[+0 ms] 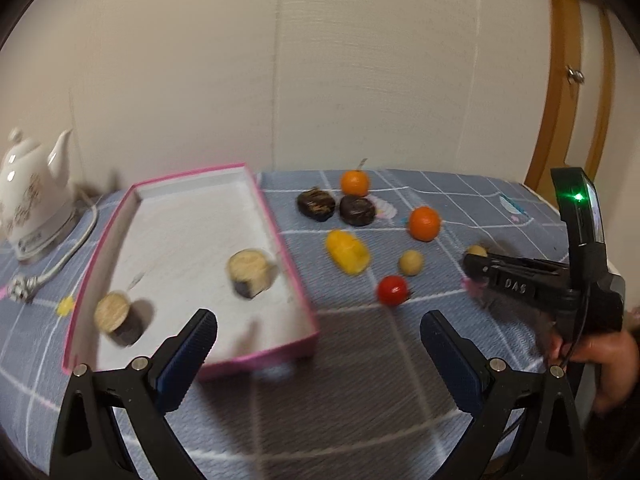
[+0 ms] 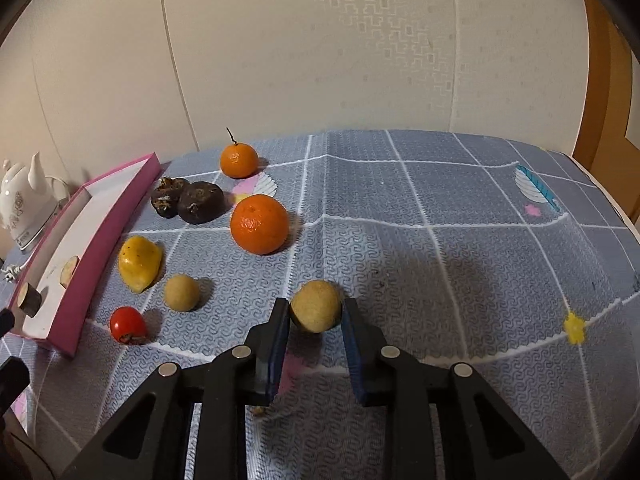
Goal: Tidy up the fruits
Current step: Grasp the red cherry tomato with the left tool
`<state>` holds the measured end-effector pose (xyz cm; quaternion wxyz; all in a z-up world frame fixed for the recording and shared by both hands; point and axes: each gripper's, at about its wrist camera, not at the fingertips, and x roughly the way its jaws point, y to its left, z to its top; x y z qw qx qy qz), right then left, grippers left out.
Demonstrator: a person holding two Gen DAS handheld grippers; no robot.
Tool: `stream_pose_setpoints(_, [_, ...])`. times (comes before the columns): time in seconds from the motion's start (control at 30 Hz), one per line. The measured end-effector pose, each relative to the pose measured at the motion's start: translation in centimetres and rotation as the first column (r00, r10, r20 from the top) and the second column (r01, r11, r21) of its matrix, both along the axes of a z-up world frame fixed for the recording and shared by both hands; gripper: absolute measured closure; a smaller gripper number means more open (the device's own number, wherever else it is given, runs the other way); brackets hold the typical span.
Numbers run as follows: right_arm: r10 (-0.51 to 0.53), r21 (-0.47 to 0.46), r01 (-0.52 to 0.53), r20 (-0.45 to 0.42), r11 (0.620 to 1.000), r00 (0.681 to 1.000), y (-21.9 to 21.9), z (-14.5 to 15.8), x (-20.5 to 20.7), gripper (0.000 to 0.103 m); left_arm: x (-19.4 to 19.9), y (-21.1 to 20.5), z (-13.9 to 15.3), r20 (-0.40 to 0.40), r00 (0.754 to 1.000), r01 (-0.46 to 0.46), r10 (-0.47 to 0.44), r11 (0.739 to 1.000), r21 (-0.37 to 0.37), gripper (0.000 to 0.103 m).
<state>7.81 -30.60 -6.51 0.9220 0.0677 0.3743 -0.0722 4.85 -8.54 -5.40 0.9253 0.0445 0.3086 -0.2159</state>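
My right gripper (image 2: pixel 315 314) is shut on a small tan round fruit (image 2: pixel 316 310) that rests on the blue checked cloth; from the left wrist view that gripper (image 1: pixel 474 258) shows at the right, held by a hand. My left gripper (image 1: pixel 318 330) hangs open and empty over the near corner of the pink-rimmed box (image 1: pixel 298 280). Inside the box lie two cut brown-skinned pieces (image 1: pixel 251 273) (image 1: pixel 117 318). On the cloth sit two oranges (image 2: pixel 259 223) (image 2: pixel 239 160), two dark fruits (image 2: pixel 200 202), a yellow fruit (image 2: pixel 139 263), a second tan fruit (image 2: pixel 182 292) and a red tomato (image 2: pixel 127 325).
A white teapot (image 1: pixel 30 196) with a cord stands at the far left behind the box. A wall runs along the table's back edge, and a wooden door frame (image 1: pixel 568 80) is at the right. The cloth's right half (image 2: pixel 480 260) holds no fruit.
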Motion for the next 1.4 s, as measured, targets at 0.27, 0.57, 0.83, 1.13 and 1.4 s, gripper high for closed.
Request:
stream_pose_setpoints(0.27, [-0.003,0.024,0.003,0.01,1.0,1.0,-0.2,0.0,-0.4,0.076,1.2,-5.0,-0.3,-0.017,0.994,0.111,-0.11,0.99,0.087,0.02])
stream_pose_setpoints(0.57, [-0.005,0.034,0.005,0.013,0.999,1.0,-0.3,-0.1,-0.5,0.076,3.0,-8.2,-1.7,-0.082,0.981,0.187,-0.176,0.97,0.154,0.04])
stream_pose_setpoints(0.83, [-0.008,0.043,0.008,0.017,0.999,1.0,-0.4,0.0,-0.7,0.076,3.7,-9.0,-2.8,-0.096,0.983,0.171,-0.155,0.967,0.19,0.062])
stream_pose_setpoints(1.13, [-0.008,0.043,0.008,0.018,0.999,1.0,-0.4,0.0,-0.7,0.076,3.4,-8.5,-3.3,-0.102,0.982,0.175,-0.161,0.974,0.143,0.075])
stream_pose_setpoints(1.4, [-0.009,0.043,0.008,0.019,0.999,1.0,-0.4,0.0,-0.7,0.076,2.3,-6.9,-3.4,-0.095,0.983,0.165,-0.157,0.984,0.075,0.075])
